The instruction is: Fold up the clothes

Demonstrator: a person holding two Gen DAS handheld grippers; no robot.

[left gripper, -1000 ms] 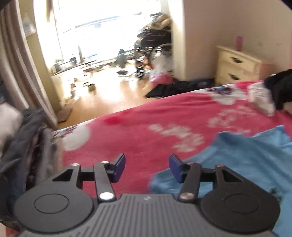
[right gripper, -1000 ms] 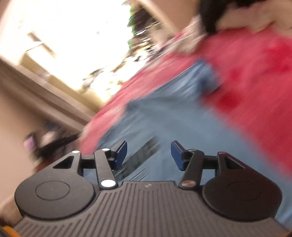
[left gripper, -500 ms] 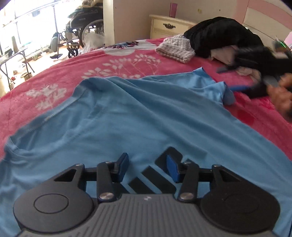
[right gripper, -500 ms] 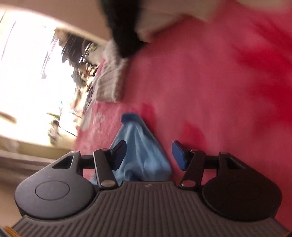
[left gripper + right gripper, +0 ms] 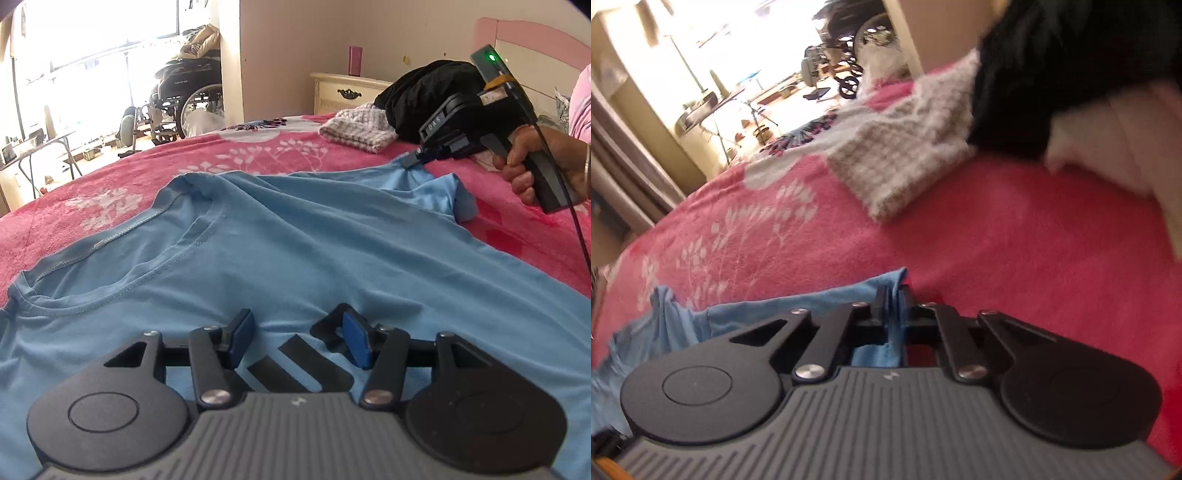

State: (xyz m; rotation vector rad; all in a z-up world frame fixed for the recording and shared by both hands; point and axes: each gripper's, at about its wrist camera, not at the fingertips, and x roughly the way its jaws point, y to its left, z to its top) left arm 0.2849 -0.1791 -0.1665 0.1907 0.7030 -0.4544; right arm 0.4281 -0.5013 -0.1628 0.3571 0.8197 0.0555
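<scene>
While the blue T-shirt point(image 5: 303, 236) lies spread front up on the pink floral blanket point(image 5: 122, 184), the right gripper point(image 5: 894, 295) has just clamped its jaws on the far sleeve, cloth pinched between the pads. The left gripper point(image 5: 293, 339) hangs over the black stripes on the chest, jaws parted after opening a little, pressing nothing. Just beyond the sleeve sits a folded checked cloth point(image 5: 356, 127), touching a heap of black clothing point(image 5: 424, 96). A hand point(image 5: 535, 162) holds the right gripper's handle. Behind stand a cream nightstand point(image 5: 347, 90) and a wheelchair point(image 5: 184, 99).
</scene>
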